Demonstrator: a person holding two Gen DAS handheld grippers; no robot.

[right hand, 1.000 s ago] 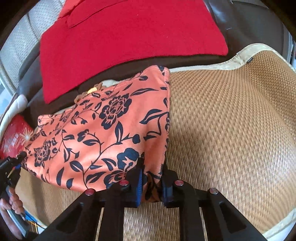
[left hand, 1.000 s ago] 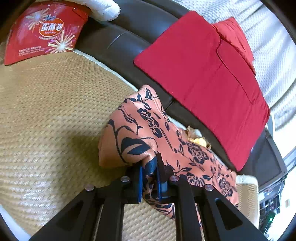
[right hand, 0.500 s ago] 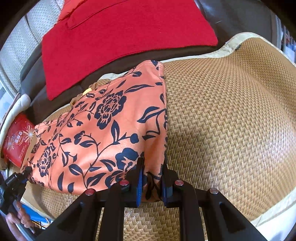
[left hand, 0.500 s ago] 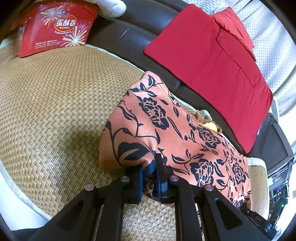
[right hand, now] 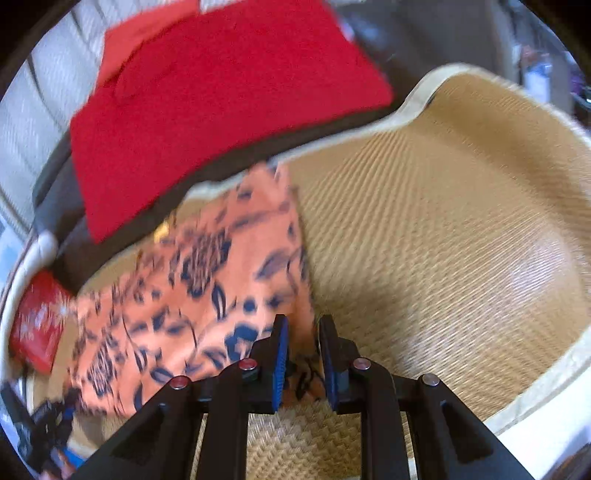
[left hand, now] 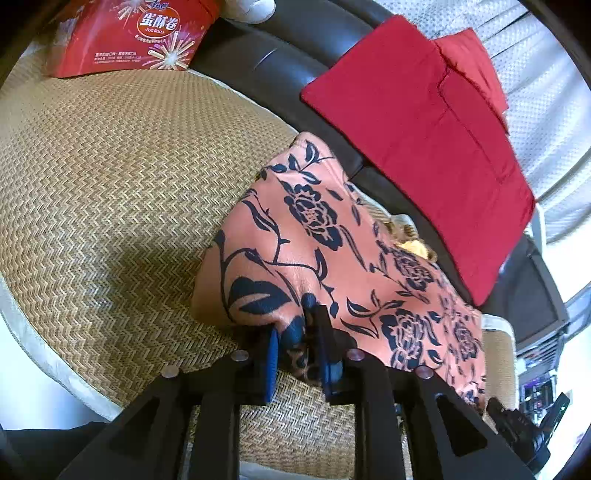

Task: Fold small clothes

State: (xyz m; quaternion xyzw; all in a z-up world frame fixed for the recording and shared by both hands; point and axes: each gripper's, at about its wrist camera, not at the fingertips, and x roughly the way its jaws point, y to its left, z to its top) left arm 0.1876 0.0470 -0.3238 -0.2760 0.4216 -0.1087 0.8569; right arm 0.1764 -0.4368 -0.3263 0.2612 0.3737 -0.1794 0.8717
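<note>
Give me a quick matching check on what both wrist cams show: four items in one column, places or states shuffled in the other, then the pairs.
1. orange floral garment
2. red cushion
3. egg roll bag
4. woven mat

A. propped at the mat's far corner
B. lying under the garment
C. pinched at both near corners
D. resting on the dark sofa back

Pairs: 1-C, 2-D, 3-A, 4-B

Two black hand-held grippers with blue finger pads

The left gripper [left hand: 297, 345] and the right gripper [right hand: 301, 354] share one build: angular matte-black frames with triangular cut-outs, blue ribbed pads [right hand: 280, 363] lining the fingers, and round screw heads, silver on the left, partly reddish on the right.
</note>
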